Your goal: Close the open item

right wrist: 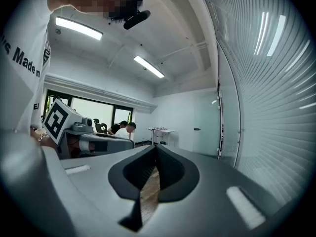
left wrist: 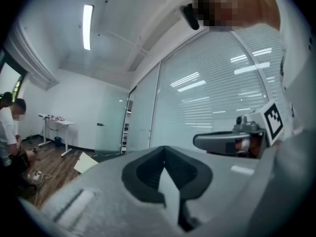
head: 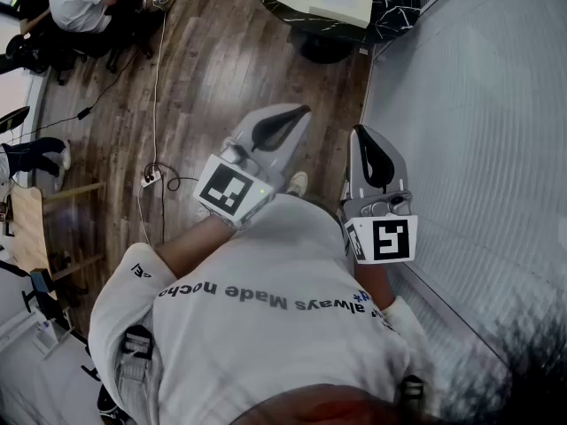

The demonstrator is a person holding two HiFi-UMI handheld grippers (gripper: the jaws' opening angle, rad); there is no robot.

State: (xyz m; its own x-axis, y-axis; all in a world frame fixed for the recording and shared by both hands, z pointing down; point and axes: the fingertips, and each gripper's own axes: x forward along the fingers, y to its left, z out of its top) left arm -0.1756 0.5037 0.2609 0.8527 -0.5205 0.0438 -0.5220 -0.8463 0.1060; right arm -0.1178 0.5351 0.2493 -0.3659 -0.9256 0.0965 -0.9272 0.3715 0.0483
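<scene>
Which item is standing open, I cannot tell. Two grippers are hovering chest-high beside the glass wall [head: 478,104]: the left gripper [head: 301,111] and the right gripper [head: 361,131], both pointing forward, jaws pressing together on nothing.

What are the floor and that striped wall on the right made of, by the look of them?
The floor looks like dark wood planks or wood-look laminate: long boards with grain and seams, dull sheen. The wall seems to be glass with fine horizontal frosted stripes; it mirrors the ceiling lights.
</scene>
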